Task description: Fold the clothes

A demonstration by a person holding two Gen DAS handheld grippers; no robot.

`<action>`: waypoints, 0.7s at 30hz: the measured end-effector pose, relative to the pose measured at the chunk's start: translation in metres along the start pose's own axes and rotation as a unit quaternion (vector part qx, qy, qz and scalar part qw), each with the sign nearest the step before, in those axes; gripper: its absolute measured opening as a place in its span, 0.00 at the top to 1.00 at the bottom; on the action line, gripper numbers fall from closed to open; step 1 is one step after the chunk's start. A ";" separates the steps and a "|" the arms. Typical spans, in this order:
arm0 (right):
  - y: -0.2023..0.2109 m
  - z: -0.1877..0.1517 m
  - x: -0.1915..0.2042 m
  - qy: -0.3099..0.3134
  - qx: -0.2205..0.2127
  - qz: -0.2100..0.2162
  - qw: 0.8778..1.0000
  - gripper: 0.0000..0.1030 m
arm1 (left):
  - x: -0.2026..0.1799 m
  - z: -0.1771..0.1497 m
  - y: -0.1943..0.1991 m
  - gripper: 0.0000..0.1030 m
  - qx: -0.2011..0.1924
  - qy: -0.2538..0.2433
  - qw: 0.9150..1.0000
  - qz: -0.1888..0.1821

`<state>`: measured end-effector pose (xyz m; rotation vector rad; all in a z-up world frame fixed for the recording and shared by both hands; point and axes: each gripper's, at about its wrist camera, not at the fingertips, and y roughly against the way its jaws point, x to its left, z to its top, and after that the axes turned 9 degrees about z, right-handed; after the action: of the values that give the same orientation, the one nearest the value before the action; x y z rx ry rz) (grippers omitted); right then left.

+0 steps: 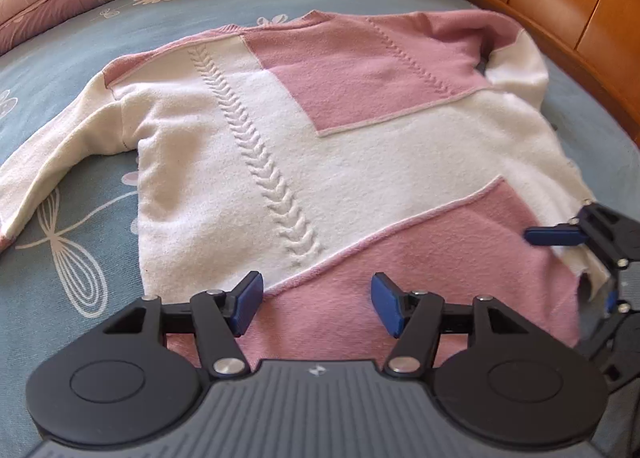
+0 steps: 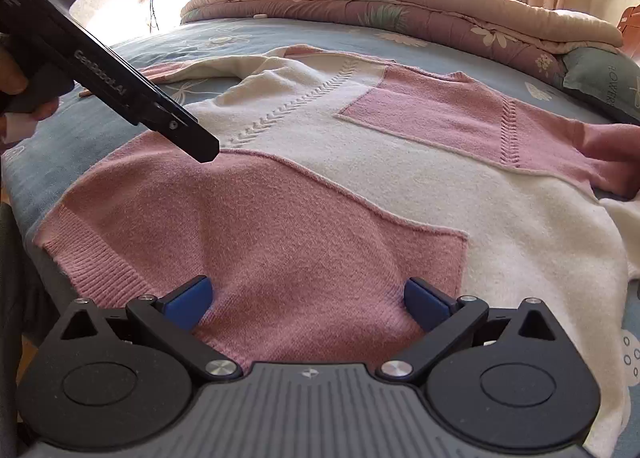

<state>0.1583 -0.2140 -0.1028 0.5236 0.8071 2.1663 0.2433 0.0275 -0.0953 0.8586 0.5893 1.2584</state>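
Sweater [image 1: 340, 162] lies flat on the bed [image 1: 60, 226], body spread out, nothing folded yet – the whole fold is left, as far as I can judge. Going left to right: one white sleeve [image 1: 60, 162] trails out at the left, left hand-held gripper [image 1: 317, 304] sits over the pink hem with jaws spread and nothing pinched, right hand-held gripper [image 2: 307, 300] is also spread, pads apart over the hem, not gripping – its far sleeve bunches near the headboard [image 1: 560, 6]. No containers in view.
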 end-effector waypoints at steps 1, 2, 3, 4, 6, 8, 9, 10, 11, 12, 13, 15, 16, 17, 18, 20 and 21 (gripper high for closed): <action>0.004 -0.003 0.001 -0.001 0.001 -0.003 1.000 0.00 | 0.000 -0.001 -0.008 0.34 -0.003 -0.010 1.000 0.017; 0.007 -0.006 0.002 -0.002 0.003 -0.006 1.000 0.00 | 0.004 0.000 -0.012 0.34 -0.007 -0.012 1.000 0.024; 0.008 -0.007 0.003 -0.004 0.001 -0.009 1.000 0.00 | 0.009 0.003 -0.014 0.33 -0.006 -0.012 0.999 0.033; 0.009 -0.009 0.004 -0.007 -0.001 -0.012 1.000 0.00 | 0.014 0.006 -0.015 0.33 -0.006 -0.008 0.999 0.044; 0.009 -0.010 0.006 -0.010 -0.006 -0.017 1.000 0.00 | 0.021 0.010 -0.013 0.35 0.005 0.010 0.998 0.060; 0.008 -0.010 0.007 -0.012 -0.008 -0.020 1.000 0.00 | 0.020 0.011 -0.003 0.40 0.000 0.019 0.999 0.043; 0.008 -0.010 0.008 -0.013 -0.009 -0.022 1.000 0.00 | 0.017 0.010 0.005 0.39 -0.010 0.019 0.999 0.023; 0.008 -0.010 0.008 -0.013 -0.011 -0.023 1.000 0.00 | 0.010 0.007 0.011 0.35 -0.019 0.010 1.000 -0.004; 0.008 -0.010 0.008 -0.015 -0.014 -0.024 1.000 0.00 | 0.001 0.003 0.015 0.35 -0.024 -0.003 0.999 -0.021; 0.007 -0.010 0.009 -0.017 -0.016 -0.026 0.999 0.00 | -0.009 -0.003 0.013 0.35 -0.017 -0.020 0.999 -0.023; 0.007 -0.010 0.009 -0.017 -0.016 -0.028 0.999 0.00 | -0.019 -0.009 0.012 0.35 -0.010 -0.038 0.999 -0.025; 0.013 -0.010 0.010 -0.021 -0.018 -0.027 0.999 0.00 | -0.022 -0.022 0.007 0.31 -0.004 -0.048 0.999 -0.009; 0.019 -0.009 0.009 -0.025 -0.019 -0.023 0.999 0.00 | -0.019 -0.029 0.008 0.30 -0.013 -0.044 0.999 -0.007; 0.026 -0.009 0.009 -0.028 -0.021 -0.020 0.999 0.00 | -0.014 -0.030 0.011 0.30 -0.005 -0.033 0.999 0.003; 0.032 -0.009 0.008 -0.032 -0.022 -0.016 0.999 0.00 | -0.008 -0.032 0.013 0.30 0.003 -0.021 1.000 0.012; 0.049 -0.010 0.004 -0.043 -0.035 -0.020 0.998 0.00 | -0.001 -0.032 0.021 0.30 0.016 -0.005 0.999 0.029; 0.056 -0.012 -0.004 -0.055 -0.042 -0.035 0.997 0.00 | -0.001 -0.031 0.025 0.33 0.022 -0.001 0.999 0.037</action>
<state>0.1259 -0.2506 -0.0736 0.5584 0.6616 2.0782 0.2043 0.0356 -0.0926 0.9245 0.5906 1.3151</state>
